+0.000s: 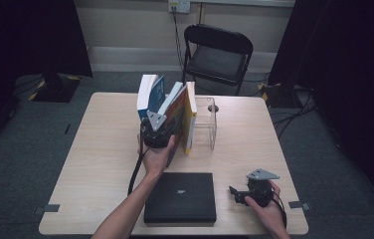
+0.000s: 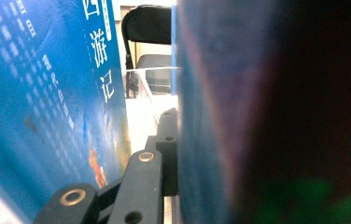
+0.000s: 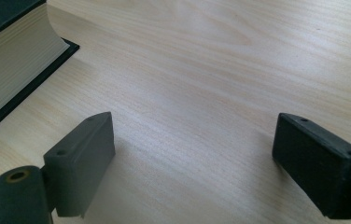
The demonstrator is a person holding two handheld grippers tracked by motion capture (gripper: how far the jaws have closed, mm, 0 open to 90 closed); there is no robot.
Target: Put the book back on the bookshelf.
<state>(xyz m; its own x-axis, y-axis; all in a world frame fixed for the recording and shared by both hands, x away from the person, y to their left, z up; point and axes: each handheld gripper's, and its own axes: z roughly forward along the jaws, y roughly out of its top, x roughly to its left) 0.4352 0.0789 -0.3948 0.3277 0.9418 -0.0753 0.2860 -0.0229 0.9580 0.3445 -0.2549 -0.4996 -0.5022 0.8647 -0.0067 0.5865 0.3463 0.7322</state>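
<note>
- Nearest to me, my right claw [image 1: 239,194] sits low at the near right corner of the worktop [image 1: 100,149]. Its jaws stand wide apart with nothing between them but bare wood grain. It's parked out of the way, I'd say, so the other hand has room.
- Just left of it lies the black book [image 1: 180,196], flat and shut near the front edge. In the right gripper view its cream page block [image 3: 10,60] shows at the upper left, apart from my jaws. It looks like it's next in the queue.
- Farther in, my left claw [image 1: 157,130] is up at the row of standing books, clamped tight on the dark-covered book [image 1: 175,112]. In the left gripper view that cover [image 2: 257,116] presses right against the jaw.
- I'm holding it by the lower near edge so it can go upright into the row without tipping.
- To its left stands the blue book [image 1: 152,94], white page edge toward me, leaning a little. Its printed cover [image 2: 47,93] is close beside my jaw, so the gap is tight.
- On the other side the yellow book [image 1: 191,117] rests against the clear acrylic bookend [image 1: 206,122], which props up the whole row.
- Beyond the worktop, a black folding chair [image 1: 218,55] stands by the wall.
</note>
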